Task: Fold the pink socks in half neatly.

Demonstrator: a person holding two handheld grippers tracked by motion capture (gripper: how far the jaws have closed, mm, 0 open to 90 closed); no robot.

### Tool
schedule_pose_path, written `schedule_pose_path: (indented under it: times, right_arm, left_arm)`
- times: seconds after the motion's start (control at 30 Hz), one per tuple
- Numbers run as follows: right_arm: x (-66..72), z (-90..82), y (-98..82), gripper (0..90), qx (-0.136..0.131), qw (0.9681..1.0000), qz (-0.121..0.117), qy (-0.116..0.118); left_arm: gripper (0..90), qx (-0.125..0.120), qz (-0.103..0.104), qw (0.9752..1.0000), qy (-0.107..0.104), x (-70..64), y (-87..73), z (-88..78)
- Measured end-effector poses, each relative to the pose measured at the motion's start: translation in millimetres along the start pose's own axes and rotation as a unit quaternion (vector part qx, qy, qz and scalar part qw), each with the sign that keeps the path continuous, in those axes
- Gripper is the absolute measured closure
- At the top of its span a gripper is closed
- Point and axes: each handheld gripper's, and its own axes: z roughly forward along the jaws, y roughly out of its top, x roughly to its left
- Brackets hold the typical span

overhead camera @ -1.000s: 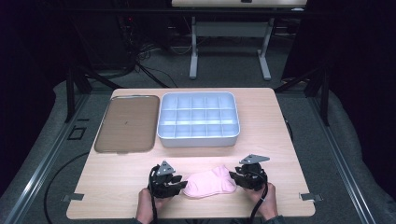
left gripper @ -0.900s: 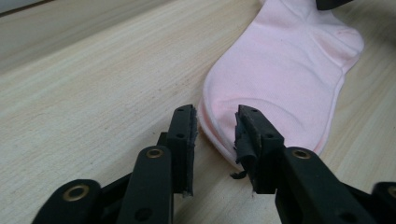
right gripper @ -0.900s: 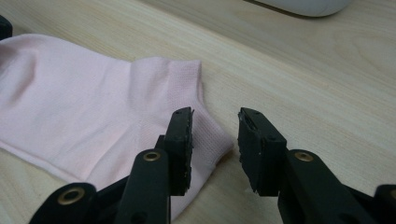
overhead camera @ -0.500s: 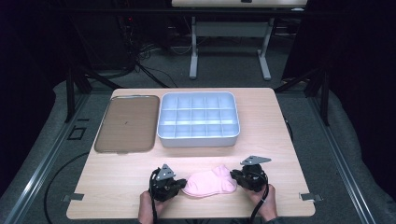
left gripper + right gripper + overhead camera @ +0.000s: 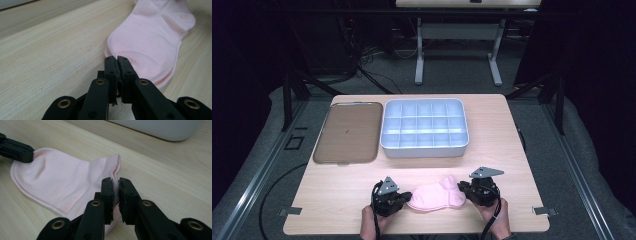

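Item: pink sock [image 5: 435,197], one piece, laid flat on the table [image 5: 512,150] near the person's edge, well short of the divided tray [image 5: 425,128] that serves here as landmark. The sock is found on the near side of the tray, roughly below its middle, with bare wood between the two.

Left gripper [image 5: 404,199]: placed at the sock's rounded toe end, on the side away from the tray's right corner. In the left gripper view the fingers [image 5: 110,68] are seen pressed together on the edge of the toe fabric [image 5: 150,42], a thin fold being pinched between the pads. The jaws have just been closing, with the sock between them.

Right gripper [image 5: 465,189]: placed at the cuff end of the sock. In the right gripper view the fingers [image 5: 107,192] are seen clamped on the cuff hem [image 5: 75,180], pale fabric showing in the narrow gap. These jaws too have just been closing on the sock.

Other items: brown flat lid [image 5: 348,131], lying just beside the tray on its left.

Hidden or unclear: the fabric inside each grip is covered by the pads, so how deep it reaches cannot be told. The sock's underside is concealed. In the high view the fingertips are masked by the gripper bodies and grey plates. The person's hands [image 5: 371,226] are cut off by the lower edge. The tray's compartments are too small to judge their contents.
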Motion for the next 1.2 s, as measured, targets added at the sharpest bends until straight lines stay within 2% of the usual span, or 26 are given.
schedule_pose_path:
  times: [0.27, 0.7, 0.8, 1.2]
  right_arm:
    - [15.0, -7.1, 11.7, 81.8, 0.005, 0.9995, -0.032, 0.003]
    - [31.6, -5.5, 18.2, 82.0, 0.009, 0.9984, -0.055, 0.013]
    - [40.8, -4.4, 21.8, 82.4, 0.008, 0.9972, -0.071, 0.021]
    - [65.6, 9.1, 33.0, 82.5, 0.007, 0.9943, -0.091, 0.054]
  left_arm:
    - [85.8, 0.001, -0.001, 1.0000, 0.001, 1.1, 0.2, 0.0]
    - [85.3, 0.002, -0.003, 1.0000, 0.000, 1.0, 0.2, 0.1]
    - [85.7, 0.000, -0.003, 1.0000, -0.001, 0.9, 0.1, 0.4]
    - [85.7, 0.001, -0.002, 1.0000, 0.001, 0.7, 0.2, 0.4]
